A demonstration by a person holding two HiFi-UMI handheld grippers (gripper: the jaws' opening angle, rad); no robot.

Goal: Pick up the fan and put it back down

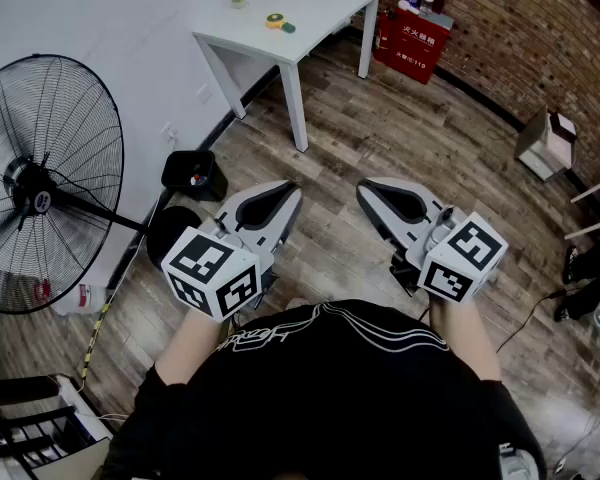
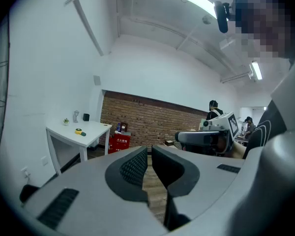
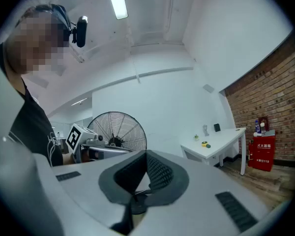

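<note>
The large black floor fan stands upright at the left against the white wall, its round wire cage facing the room. In the right gripper view the fan shows beyond the jaws. Both grippers are held side by side in front of the person's body, well to the right of the fan and apart from it. My left gripper is shut with nothing between its pads. The right gripper is also shut and empty, seen from its own camera as the right gripper.
A white table with a yellow tape roll stands at the back. A black bin sits by the wall near the fan. A red box leans on the brick wall. A white box stands at right and a rack at lower left.
</note>
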